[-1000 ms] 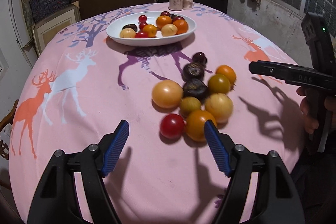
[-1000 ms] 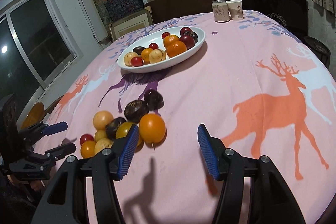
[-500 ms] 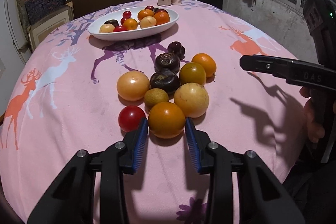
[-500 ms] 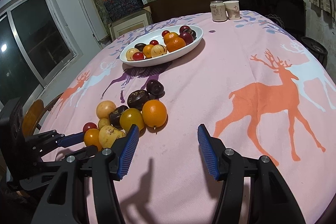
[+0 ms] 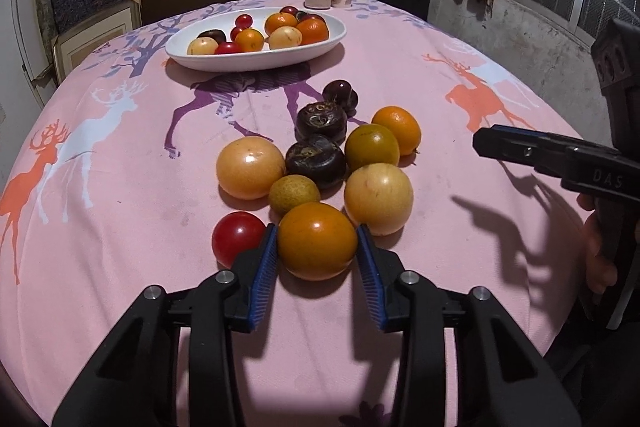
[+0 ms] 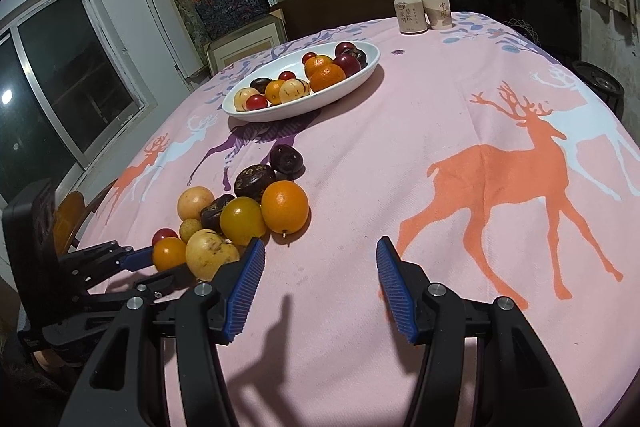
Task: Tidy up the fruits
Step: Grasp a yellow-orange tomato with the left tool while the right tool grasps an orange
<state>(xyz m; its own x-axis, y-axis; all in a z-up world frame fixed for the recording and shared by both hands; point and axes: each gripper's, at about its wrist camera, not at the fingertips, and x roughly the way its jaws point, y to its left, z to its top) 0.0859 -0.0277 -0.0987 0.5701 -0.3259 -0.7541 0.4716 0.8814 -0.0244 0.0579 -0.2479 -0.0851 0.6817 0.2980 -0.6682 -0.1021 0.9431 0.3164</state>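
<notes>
Left wrist view: the left hand-held gripper [image 5: 317,253] has just been closing and its blue pads now press both sides of the orange tomato [image 5: 317,241], at the near edge of the loose fruit on the pink counter [image 5: 120,235]. The white dish [image 5: 256,57] beyond already holds about nine fruits.

Right wrist view: the right hand-held gripper [image 6: 320,285] hangs half open and empty. Ten fruits seem left outside the dish, so roughly half the job remains.
</notes>
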